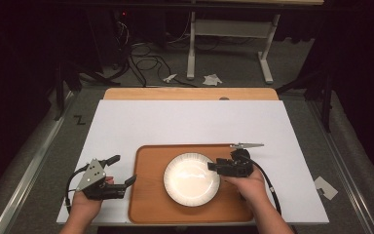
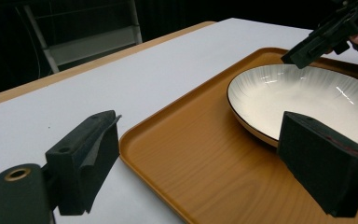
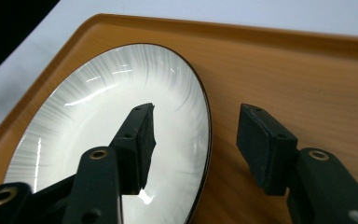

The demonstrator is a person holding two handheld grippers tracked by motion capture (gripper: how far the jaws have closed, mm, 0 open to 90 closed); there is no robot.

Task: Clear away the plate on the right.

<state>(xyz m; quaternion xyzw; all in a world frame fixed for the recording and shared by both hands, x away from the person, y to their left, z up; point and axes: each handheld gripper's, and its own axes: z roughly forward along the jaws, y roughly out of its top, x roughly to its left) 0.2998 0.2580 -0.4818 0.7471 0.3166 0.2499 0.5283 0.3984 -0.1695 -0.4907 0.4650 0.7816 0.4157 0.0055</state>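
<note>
Black jaws of the right gripper [image 3: 193, 140] nearest the lens, parted and astride the near rim of a plate [image 3: 102, 126], one jaw over the glazed inside, the other outside above the tray [image 3: 307, 79]; pads clear of the rim on both sides, nothing gripped. Plate set flat near the middle of the wooden tray, itself resting on a white board [image 1: 190, 122] at the person's edge of the table. Seen from above, right gripper [image 1: 213, 166] at the plate's [image 1: 191, 179] right edge, pointing left across it; plate therefore directly ahead of and below these jaws, the rim running crosswise between them. Left gripper [image 1: 125, 171] well off to the left, beside the tray's [image 1: 148, 204] outer edge, jaws spread wide and empty, tray corner [image 2: 177, 154] and plate [image 2: 307, 100] ahead of them. Right hand [image 1: 247, 187] judged the nearer by far, and the likelier to close on the rim or to draw back from it. Round plate, no long axis; white glossy centre, fine grey streaks fanning outward, thin dark line at the lip; shallow, empty, bright reflections on the glaze.
</note>
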